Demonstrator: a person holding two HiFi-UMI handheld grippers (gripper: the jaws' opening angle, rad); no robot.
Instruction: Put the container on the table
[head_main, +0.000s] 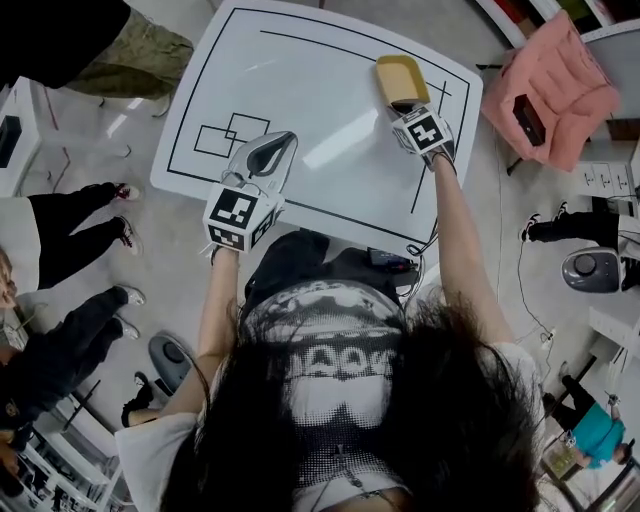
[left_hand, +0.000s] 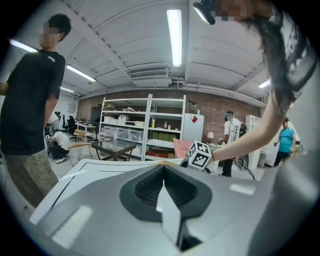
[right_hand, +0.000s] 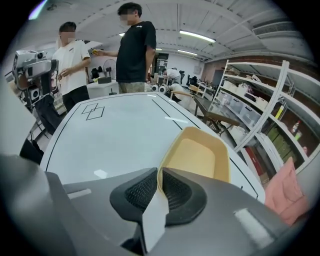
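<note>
A shallow yellow container is over the far right part of the white table. My right gripper is shut on its near rim; in the right gripper view the thin yellow wall is pinched between the two black pads of that gripper. Whether the container's bottom touches the table I cannot tell. My left gripper hovers over the table's near left part, well apart from the container. In the left gripper view the jaws of this gripper are shut with nothing between them.
Black outlines and two overlapping squares are drawn on the table. A pink-draped chair stands to the right of it. People stand beyond the far edge and at the left. Shelves line the back wall.
</note>
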